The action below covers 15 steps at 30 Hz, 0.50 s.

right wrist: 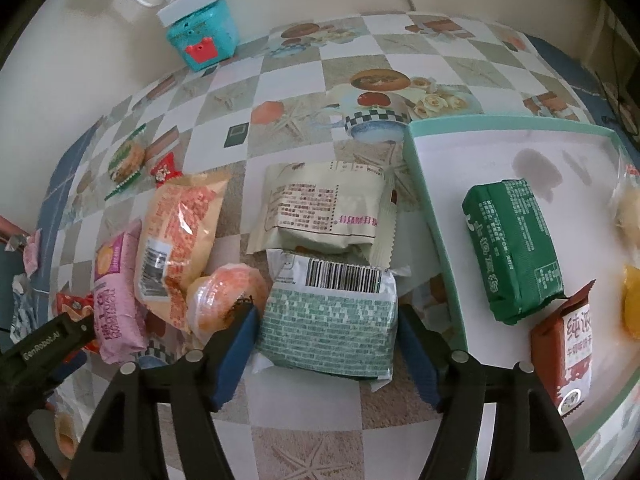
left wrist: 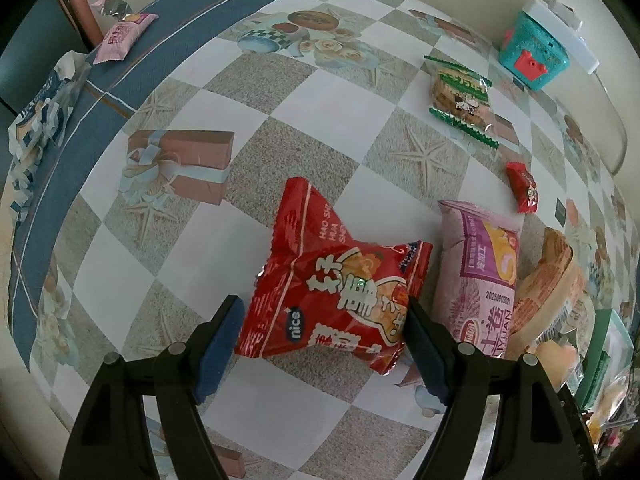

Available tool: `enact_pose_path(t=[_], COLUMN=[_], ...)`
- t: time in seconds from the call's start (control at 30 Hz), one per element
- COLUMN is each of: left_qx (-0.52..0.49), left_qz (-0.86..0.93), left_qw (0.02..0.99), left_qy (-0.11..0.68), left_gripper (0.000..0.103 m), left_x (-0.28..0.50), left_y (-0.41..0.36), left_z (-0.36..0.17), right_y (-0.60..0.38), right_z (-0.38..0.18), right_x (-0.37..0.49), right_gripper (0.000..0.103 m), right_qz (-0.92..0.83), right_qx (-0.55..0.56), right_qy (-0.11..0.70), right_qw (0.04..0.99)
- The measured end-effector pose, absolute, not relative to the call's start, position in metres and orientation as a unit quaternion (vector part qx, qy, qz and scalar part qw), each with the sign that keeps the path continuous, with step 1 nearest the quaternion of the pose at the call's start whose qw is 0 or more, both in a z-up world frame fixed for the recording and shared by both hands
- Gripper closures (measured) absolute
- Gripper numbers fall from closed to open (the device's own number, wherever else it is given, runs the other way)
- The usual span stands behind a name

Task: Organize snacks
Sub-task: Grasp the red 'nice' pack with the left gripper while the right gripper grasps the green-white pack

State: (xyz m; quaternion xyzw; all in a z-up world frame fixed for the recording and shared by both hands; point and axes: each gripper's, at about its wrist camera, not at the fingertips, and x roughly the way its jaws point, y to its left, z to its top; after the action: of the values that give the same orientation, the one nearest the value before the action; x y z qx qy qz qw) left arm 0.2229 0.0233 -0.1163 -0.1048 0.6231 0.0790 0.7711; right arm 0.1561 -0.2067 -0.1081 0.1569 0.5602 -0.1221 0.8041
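Snacks crowd the tray's rim; checkered tablecloth open leftward.

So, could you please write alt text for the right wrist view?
The right gripper straddles a teal-patterned snack pack on a checkered tablecloth. A mint tray holding snacks sits right; more packets lie left.

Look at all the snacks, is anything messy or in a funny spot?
Yes. Most snacks lie loose on the table instead of in the green tray. A pink packet and a crumpled wrapper sit far off at the table's edge, and the cream packet overlaps the teal packet.
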Motion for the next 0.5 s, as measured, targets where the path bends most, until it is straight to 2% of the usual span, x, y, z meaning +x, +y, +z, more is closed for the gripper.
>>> enact_pose_path(t=[0.17,0.27,0.3,0.37,0.4,0.43,0.5], left_qx=[-0.105,-0.108,-0.110,-0.112,-0.116,-0.119,-0.117], left_qz=[0.080,0.080,0.079,0.077,0.074,0.071,0.069], left_qw=[0.771,0.770,0.770,0.774,0.775,0.775,0.776], left_qy=[0.623,0.623,0.623,0.618,0.617,0.616,0.616], left_gripper=[0.023,0.024,0.028,0.059,0.066,0.069,0.070], left_x=[0.223,0.222,0.222,0.221,0.220,0.219,0.218], left_y=[0.022,0.023,0.023,0.025,0.026,0.027,0.027], left_z=[-0.116,-0.116,-0.116,-0.111,-0.109,-0.107,-0.106], right_y=[-0.205,-0.206,-0.206,-0.205,-0.205,-0.205,-0.206], right_z=[-0.110,-0.110,-0.109,-0.107,-0.105,-0.103,-0.100], right_x=[0.157,0.157,0.157,0.157,0.156,0.155,0.154], right_gripper=[0.030,0.034,0.035,0.039,0.039,0.039,0.040], right_qz=[-0.127,-0.126,-0.124,-0.120,-0.118,-0.117,-0.115], right_qx=[0.150,0.151,0.153,0.154,0.154,0.154,0.155], right_qy=[0.561,0.560,0.560,0.558,0.557,0.555,0.554], right_qw=[0.804,0.805,0.805,0.807,0.808,0.809,0.810])
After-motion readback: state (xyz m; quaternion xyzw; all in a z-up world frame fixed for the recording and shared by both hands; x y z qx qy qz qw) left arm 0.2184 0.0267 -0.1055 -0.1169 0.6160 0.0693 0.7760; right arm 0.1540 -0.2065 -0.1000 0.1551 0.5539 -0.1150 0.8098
